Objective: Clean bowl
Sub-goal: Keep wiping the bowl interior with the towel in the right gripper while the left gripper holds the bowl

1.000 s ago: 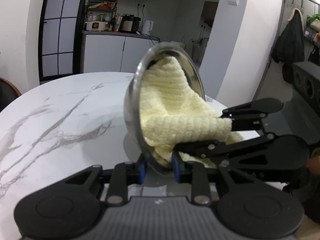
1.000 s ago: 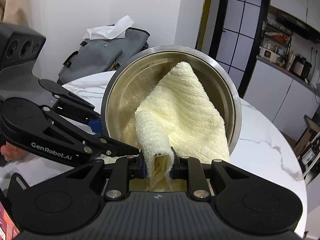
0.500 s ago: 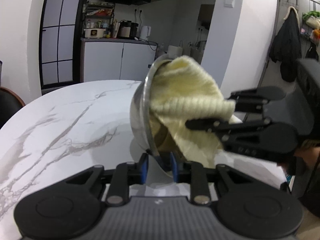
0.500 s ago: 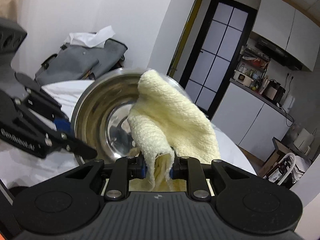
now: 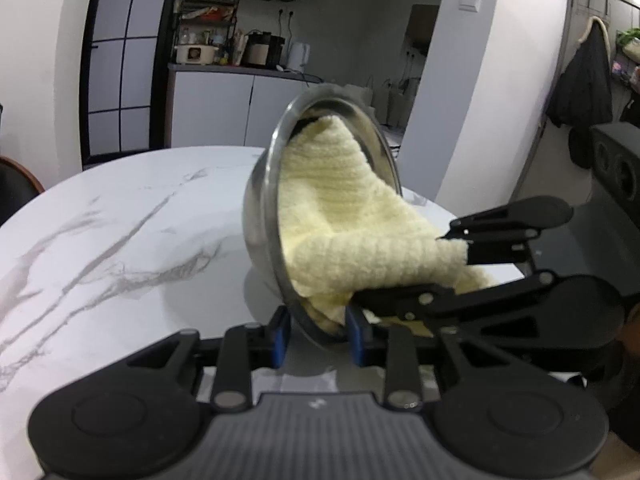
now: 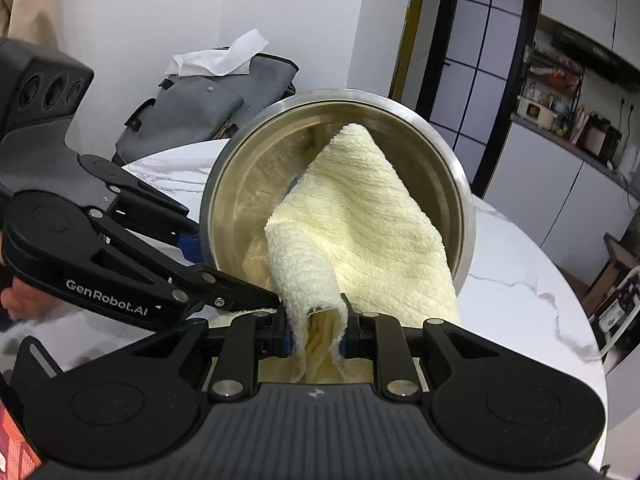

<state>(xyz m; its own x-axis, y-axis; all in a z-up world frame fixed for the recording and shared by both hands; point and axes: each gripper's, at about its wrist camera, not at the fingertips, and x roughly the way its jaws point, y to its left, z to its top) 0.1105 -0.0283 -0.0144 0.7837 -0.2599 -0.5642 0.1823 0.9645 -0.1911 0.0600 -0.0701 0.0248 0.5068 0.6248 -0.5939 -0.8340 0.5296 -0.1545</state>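
Bowl (image 6: 432,152) tipped on edge, mouth facing right gripper (image 6: 316,332).

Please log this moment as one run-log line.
left tongs: steel bowl rim, jaws just widened | right tongs: shut on yellow cloth inside bowl

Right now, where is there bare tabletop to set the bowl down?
Bare marble table spreads left of the tilted bowl in the left wrist view. Crowded: the right gripper holding the yellow cloth at the bowl's mouth, and the grey bag behind.
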